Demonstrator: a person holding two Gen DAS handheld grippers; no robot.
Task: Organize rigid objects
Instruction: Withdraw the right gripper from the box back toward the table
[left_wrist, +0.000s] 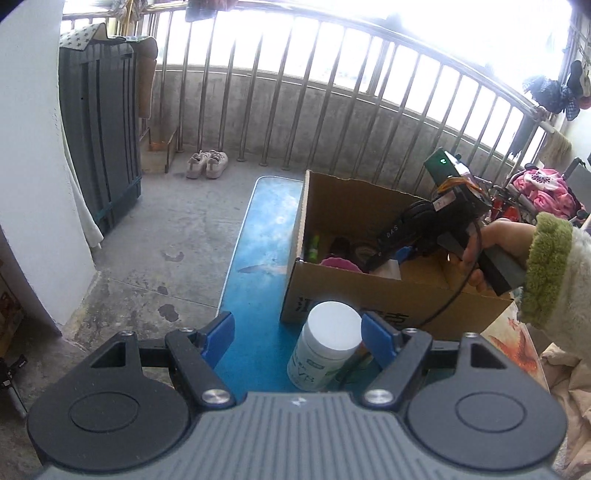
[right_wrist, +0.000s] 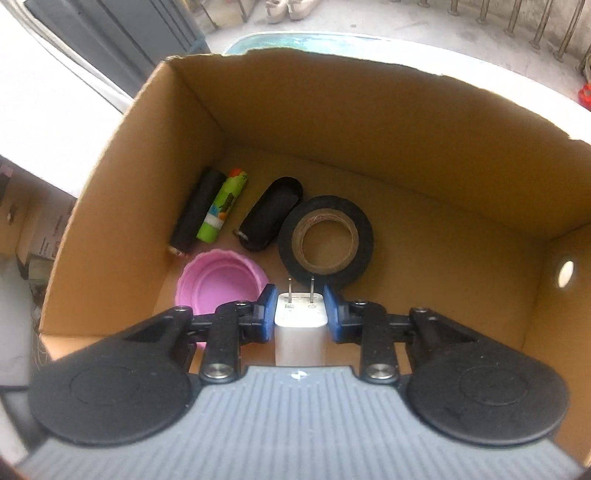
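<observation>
While R tongs (right_wrist: 300, 308) clench charger (right_wrist: 300, 325) over box (right_wrist: 369, 122) w/ tape (right_wrist: 325, 240), pink lid (right_wrist: 218, 282); L tongs (left_wrist: 297, 334) released.

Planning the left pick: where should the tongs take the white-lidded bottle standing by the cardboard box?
Grip the white-lidded plastic bottle across its round body just under the lid, coming in from the near side, slightly above. It stands upright on the blue board, already between the open left tongs, with the cardboard box close behind.

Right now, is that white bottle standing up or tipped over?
Upright: the white bottle stands on the blue table, lid on top.
</observation>
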